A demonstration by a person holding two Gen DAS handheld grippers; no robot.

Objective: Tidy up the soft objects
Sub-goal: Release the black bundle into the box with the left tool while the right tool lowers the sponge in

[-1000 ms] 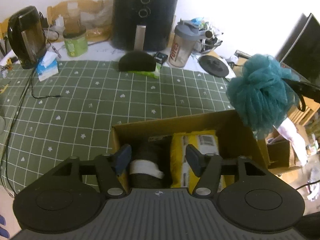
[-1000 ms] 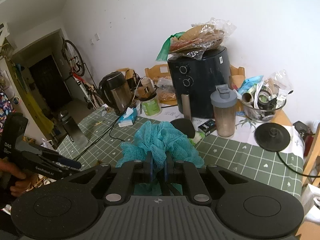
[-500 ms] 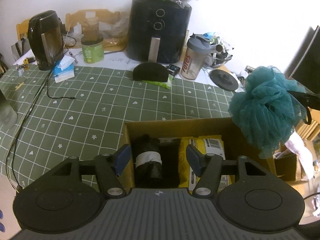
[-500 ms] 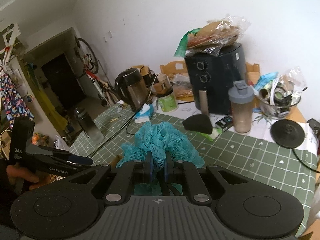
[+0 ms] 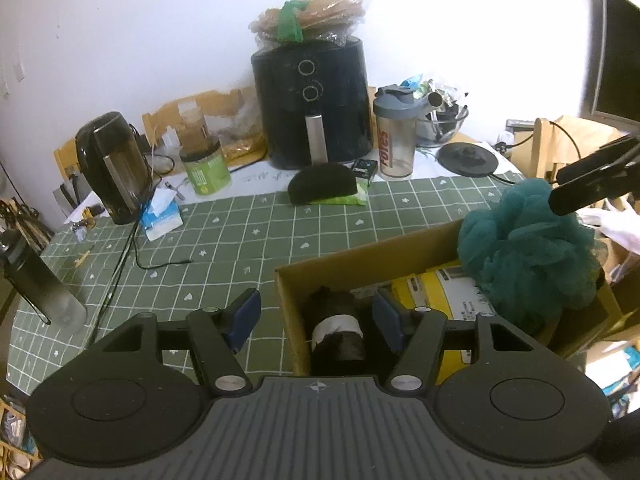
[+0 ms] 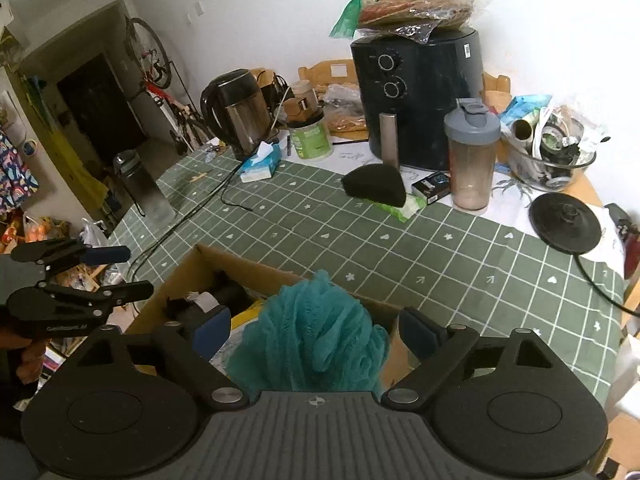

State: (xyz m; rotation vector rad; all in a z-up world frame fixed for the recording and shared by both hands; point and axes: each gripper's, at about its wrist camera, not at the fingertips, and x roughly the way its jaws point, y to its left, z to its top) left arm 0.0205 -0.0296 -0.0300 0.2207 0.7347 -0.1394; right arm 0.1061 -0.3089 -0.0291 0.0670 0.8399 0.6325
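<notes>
A teal mesh bath pouf point(image 6: 316, 340) sits at the right end of an open cardboard box point(image 5: 360, 256), between the spread pads of my right gripper point(image 6: 316, 332), which is open. The pouf also shows in the left wrist view point(image 5: 528, 248), with the right gripper point(image 5: 592, 184) just above it. Inside the box lie a black roll with a white band point(image 5: 338, 328) and a yellow packet point(image 5: 440, 292). My left gripper point(image 5: 316, 316) is open and empty over the box's left end. A black sponge point(image 6: 374, 184) lies on the green checked tablecloth point(image 6: 320, 236).
Along the back stand a black air fryer point(image 5: 312, 100), a kettle point(image 5: 112, 168), a green jar point(image 5: 204, 168), a shaker bottle point(image 5: 394, 136), a tissue pack point(image 5: 160, 216) and a kettle base point(image 5: 468, 158). A water bottle point(image 6: 144, 188) stands at the left edge. A cable point(image 5: 132, 240) crosses the cloth.
My right gripper has opened and let go of the pouf, which now rests low in the box. My left gripper has shifted left and back.
</notes>
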